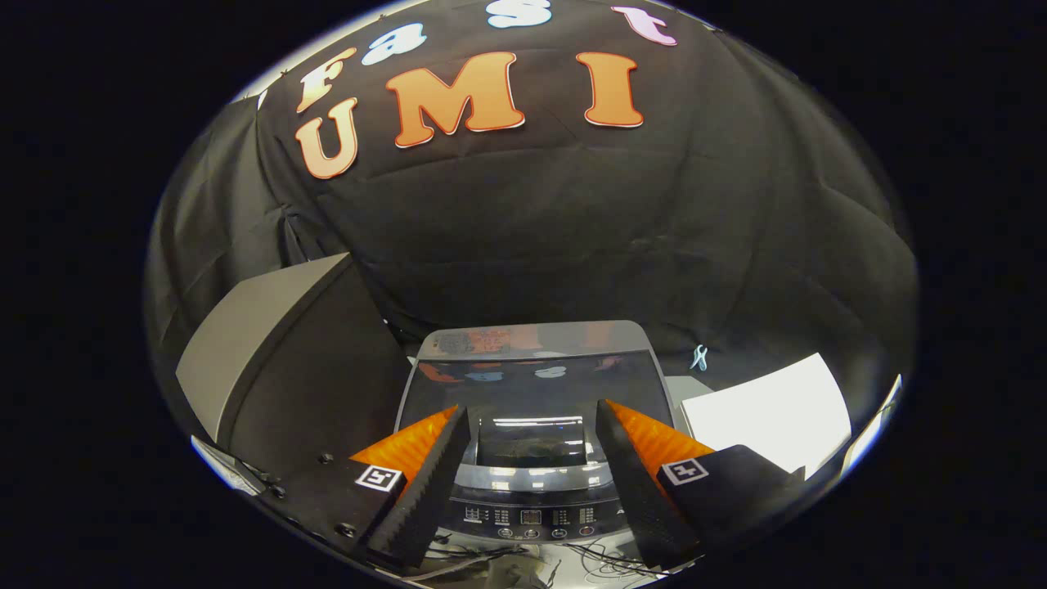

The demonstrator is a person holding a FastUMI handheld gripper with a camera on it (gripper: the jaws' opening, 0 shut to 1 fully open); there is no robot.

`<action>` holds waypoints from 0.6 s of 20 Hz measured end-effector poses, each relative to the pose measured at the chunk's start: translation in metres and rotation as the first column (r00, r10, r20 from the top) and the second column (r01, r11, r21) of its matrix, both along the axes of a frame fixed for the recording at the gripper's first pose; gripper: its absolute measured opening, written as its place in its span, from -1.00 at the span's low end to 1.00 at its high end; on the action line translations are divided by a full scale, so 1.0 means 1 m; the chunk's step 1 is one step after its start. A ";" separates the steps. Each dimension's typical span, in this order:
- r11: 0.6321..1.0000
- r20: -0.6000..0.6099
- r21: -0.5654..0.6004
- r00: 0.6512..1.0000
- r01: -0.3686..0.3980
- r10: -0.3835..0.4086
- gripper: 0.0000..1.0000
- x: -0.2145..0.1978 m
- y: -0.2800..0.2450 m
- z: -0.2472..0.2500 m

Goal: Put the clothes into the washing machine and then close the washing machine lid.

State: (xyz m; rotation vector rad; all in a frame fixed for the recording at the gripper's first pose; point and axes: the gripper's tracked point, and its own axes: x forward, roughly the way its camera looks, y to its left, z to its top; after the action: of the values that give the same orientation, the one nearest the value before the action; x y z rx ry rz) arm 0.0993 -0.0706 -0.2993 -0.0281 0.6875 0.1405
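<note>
The claw [532, 429] is spread wide, holding nothing, above the washing machine [532, 491], whose lid [532, 384] lies shut.

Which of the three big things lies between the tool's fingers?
The washing machine, lid shut: it shows between the open, empty tool's fingers; the grey box and white sheet stand aside.
</note>
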 end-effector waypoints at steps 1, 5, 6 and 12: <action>1.000 0.009 0.001 1.000 0.008 -0.008 0.99 -0.001 0.002 0.005; 0.999 0.057 0.014 0.997 0.045 -0.046 0.99 -0.005 0.014 0.033; 0.998 0.074 0.017 0.996 0.053 -0.054 0.99 -0.008 0.018 0.041; 0.997 0.194 0.025 0.978 0.078 -0.082 0.99 -0.018 0.040 0.102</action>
State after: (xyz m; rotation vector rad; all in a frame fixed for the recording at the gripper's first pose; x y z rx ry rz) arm 0.0812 -0.0311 -0.1973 0.0027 0.4908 0.0652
